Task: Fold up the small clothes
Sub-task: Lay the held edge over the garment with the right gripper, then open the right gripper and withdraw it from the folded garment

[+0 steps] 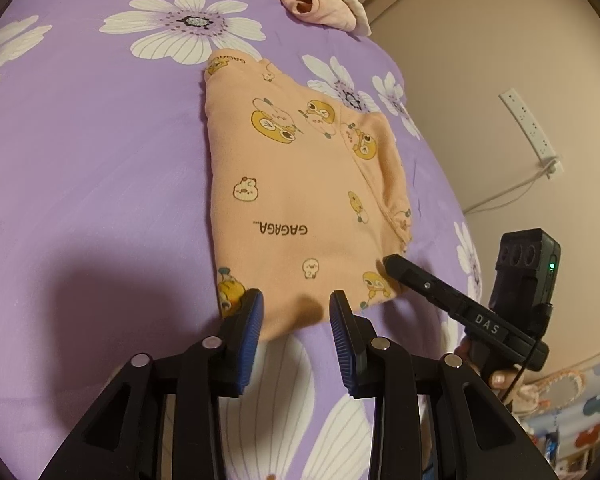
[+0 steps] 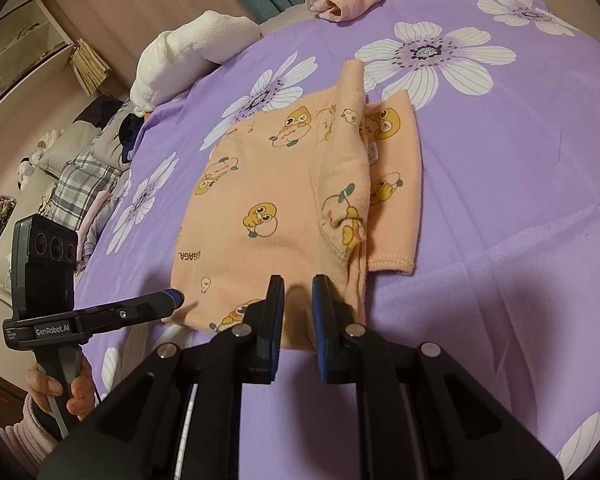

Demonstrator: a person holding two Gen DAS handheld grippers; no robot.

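1. The peach cotton garment printed with yellow cartoon ducks [image 1: 300,184] lies partly folded on the purple bedsheet with white flowers [image 1: 92,152]. One side is turned over the body, and the near hem faces both of my claws.
2. My left gripper [image 1: 296,300] has its blue-padded fingers [image 1: 252,320] standing moderately apart. They sit at the near hem, straddling it. From its own camera I cannot tell whether the pads touch the cloth; nothing is pinched.
3. My right gripper [image 2: 298,284] has its fingers [image 2: 320,300] close together, with a narrow gap between them. The tips sit over the garment's near edge, beside the folded-over flap. No cloth is visibly caught between them.
4. In the left view, the right claw's tip rests at the garment's near right corner.
5. A rolled pale pink and cream cloth bundle [image 1: 320,4] lies at the far edge of the bed, well apart from the garment.
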